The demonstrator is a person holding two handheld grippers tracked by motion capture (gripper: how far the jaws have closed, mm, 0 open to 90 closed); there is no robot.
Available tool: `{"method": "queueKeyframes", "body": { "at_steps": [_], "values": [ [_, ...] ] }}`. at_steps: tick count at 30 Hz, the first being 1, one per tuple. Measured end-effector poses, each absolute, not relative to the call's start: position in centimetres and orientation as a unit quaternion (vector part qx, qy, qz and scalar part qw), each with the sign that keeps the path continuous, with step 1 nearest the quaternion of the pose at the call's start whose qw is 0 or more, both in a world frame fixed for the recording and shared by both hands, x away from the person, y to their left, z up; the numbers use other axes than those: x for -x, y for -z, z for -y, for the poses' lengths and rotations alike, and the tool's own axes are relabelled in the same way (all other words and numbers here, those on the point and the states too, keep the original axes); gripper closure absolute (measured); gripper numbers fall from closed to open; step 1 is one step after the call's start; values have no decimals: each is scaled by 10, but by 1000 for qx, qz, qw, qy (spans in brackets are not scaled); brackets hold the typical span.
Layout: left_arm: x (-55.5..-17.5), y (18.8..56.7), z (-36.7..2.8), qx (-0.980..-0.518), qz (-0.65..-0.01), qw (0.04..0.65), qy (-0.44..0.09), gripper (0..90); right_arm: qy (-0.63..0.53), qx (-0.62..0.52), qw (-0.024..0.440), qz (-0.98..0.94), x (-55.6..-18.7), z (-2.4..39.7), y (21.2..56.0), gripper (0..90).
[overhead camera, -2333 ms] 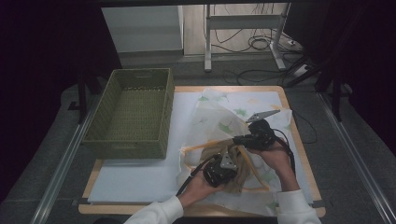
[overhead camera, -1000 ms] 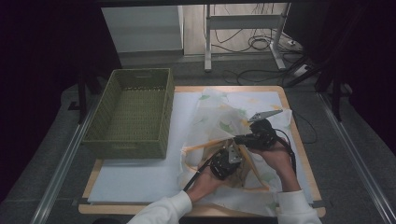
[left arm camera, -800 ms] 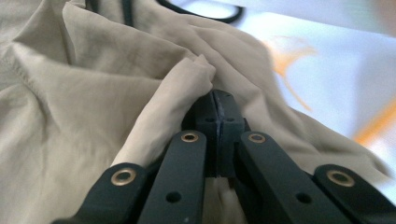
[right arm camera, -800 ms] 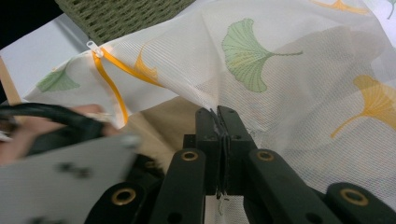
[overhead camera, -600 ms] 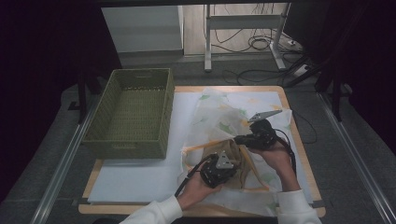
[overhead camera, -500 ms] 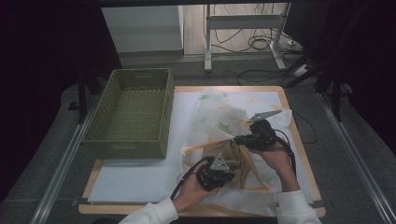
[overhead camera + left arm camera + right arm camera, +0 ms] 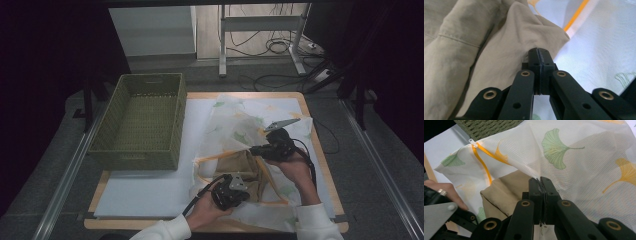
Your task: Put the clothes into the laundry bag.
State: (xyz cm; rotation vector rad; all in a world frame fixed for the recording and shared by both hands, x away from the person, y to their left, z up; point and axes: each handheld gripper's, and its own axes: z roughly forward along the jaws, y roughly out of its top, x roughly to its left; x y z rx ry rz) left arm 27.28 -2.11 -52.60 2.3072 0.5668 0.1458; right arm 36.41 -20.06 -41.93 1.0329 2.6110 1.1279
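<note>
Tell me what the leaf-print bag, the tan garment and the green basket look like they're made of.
Leaf-print bag: sheer white mesh, likely synthetic; a fine grid weave shows, with an orange zipper trim.
Tan garment: matte woven cloth, perhaps cotton; stitched seams and soft creases.
Green basket: woven wicker or plastic strands; I can't tell which.

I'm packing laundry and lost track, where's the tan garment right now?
In the high view the tan garment lies right of the green basket, in the mouth of the leaf-print mesh bag, between the left tool and right tool.
</note>
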Motion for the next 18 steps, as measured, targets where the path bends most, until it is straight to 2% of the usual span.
{"method": "queueKeyframes", "body": {
  "at_steps": [18],
  "values": [
    [-292, 527, 30, -893, -246, 361, -106, 900, -376, -333, 56, -863, -359, 197, 414, 865]
  ]
}}
